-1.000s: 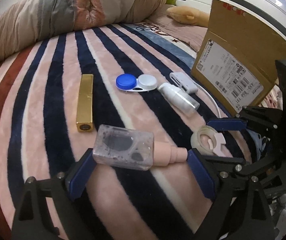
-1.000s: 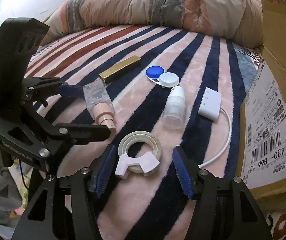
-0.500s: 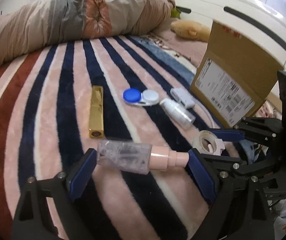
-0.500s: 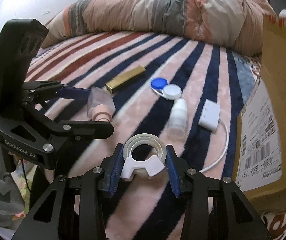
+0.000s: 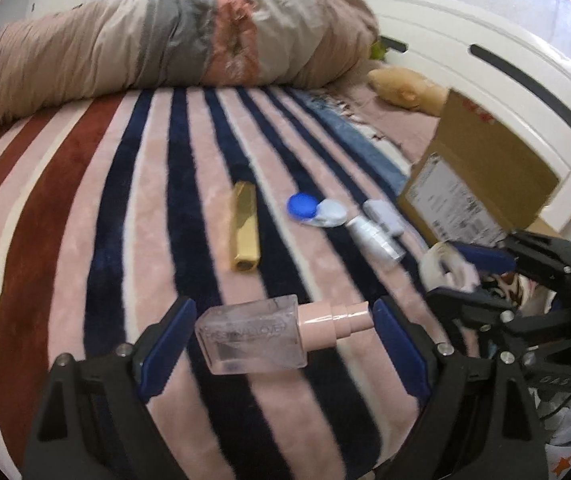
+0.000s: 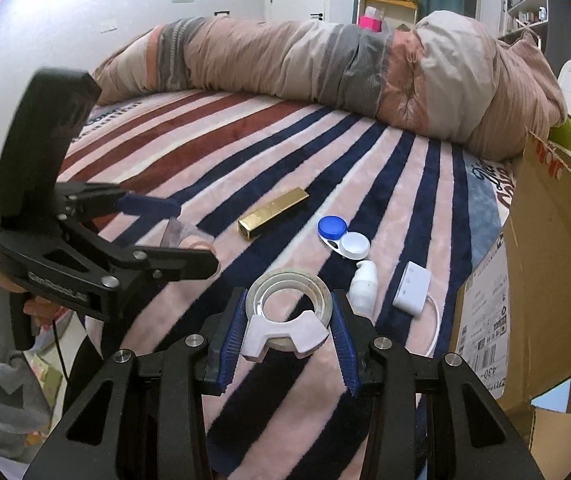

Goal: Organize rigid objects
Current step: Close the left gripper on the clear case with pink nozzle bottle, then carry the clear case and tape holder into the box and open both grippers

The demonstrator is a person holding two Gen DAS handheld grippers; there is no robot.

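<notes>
Your left tongs grasp the clear spray bottle lengthwise — one blue pad on its flat base, the other on the tip of the pink nozzle — and it looks lifted off the striped blanket. That end-to-end hold keeps the bottle level, but only the nozzle tip bears on the right pad, so I judge it could pivot if you swing fast.

Your right tongs are clenched on the tape dispenser, pads on either flank of the clear roll, its pale cutter pointing back at you; squeezing across the ring stops it rolling out.

Still lying on the bed, around 12 o'clock from the tape in the right wrist view: the gold bar toward 11, the contact lens case and the small white bottle at about 1, the white adapter with its cable just beside that bottle. The cardboard box stands at 3 o'clock, probably the destination — though its opening is out of view, so I can't say which way it faces.
</notes>
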